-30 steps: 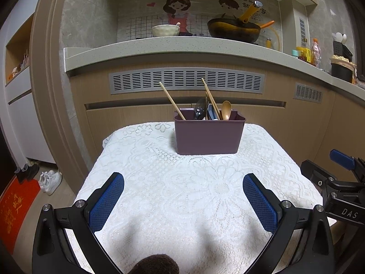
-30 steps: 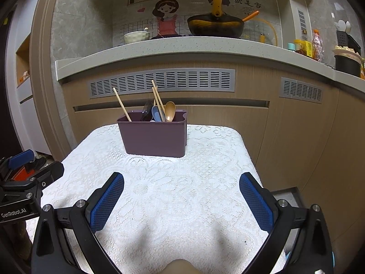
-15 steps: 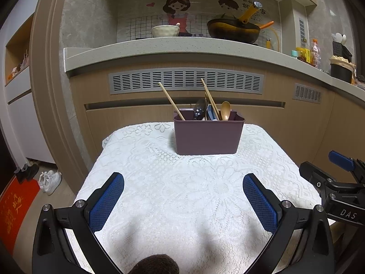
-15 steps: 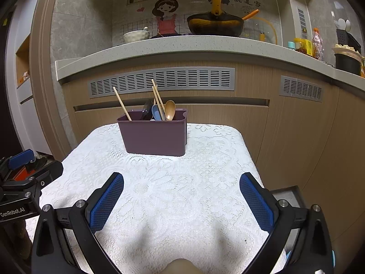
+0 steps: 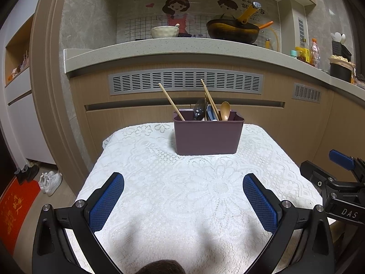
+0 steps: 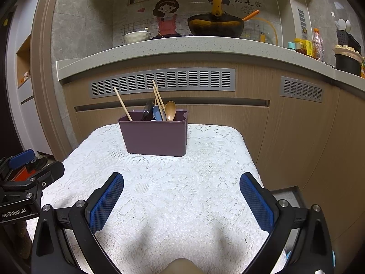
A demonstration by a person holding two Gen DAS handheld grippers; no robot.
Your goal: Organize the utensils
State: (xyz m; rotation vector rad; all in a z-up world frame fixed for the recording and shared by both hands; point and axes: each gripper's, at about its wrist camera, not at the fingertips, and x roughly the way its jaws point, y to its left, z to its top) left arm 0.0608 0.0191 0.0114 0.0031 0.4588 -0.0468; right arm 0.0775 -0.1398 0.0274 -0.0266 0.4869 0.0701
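A purple utensil holder stands at the far side of a table under a white lace cloth. Inside it are wooden chopsticks, a wooden spoon, a blue spoon and a dark utensil. My left gripper hovers open over the near part of the cloth, nothing between its blue pads. My right gripper is open too, also well short of the holder. Each gripper shows at the other view's edge.
Behind the table runs a wooden cabinet front with a grey vent under a stone counter. On the counter sit a white bowl, a dark wok and bottles. White shoes lie on the floor left.
Both views have drifted very slightly; the holder and utensils stay put and both grippers remain open.
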